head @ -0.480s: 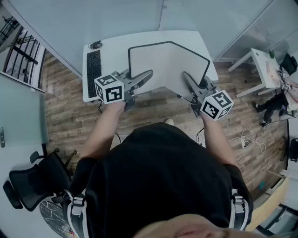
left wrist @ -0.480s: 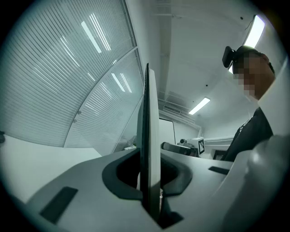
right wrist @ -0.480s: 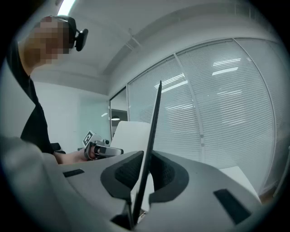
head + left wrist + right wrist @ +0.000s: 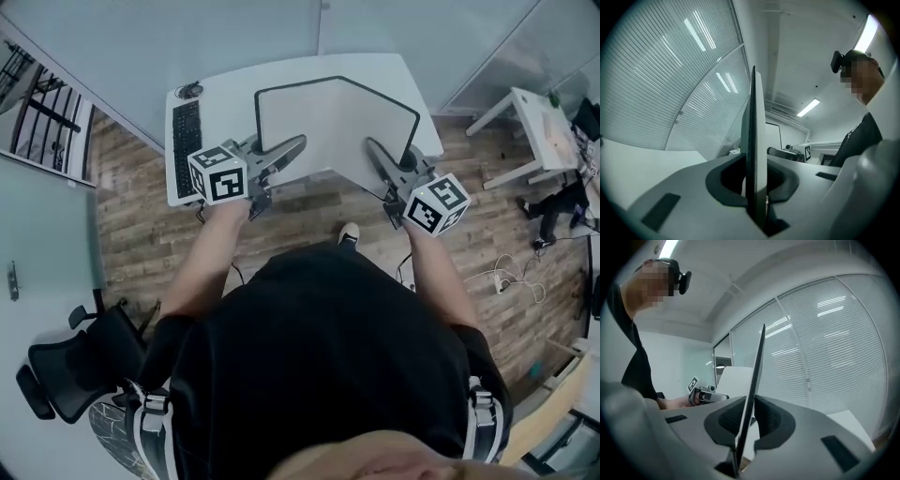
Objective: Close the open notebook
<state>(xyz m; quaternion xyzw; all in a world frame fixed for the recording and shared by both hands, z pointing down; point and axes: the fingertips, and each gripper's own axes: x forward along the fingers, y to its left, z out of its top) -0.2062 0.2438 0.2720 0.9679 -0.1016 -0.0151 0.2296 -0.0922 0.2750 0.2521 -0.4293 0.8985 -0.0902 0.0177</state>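
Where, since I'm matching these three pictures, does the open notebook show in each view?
Head view: notebook top centre, open over the white desk, left gripper and right gripper clamping its near edges.
Left gripper view: centre, upright and edge-on between the jaws.
Right gripper view: centre, a thin tilted edge between the jaws.
Shared landmark: the white desk.

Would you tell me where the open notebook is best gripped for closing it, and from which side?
Grip the near edge of each cover of the notebook, coming from the person's side. The covers are thin flat sheets, so jaws pinch them edge-on, as the left hand-held gripper and right hand-held gripper do now; the halves can then likely swing together.
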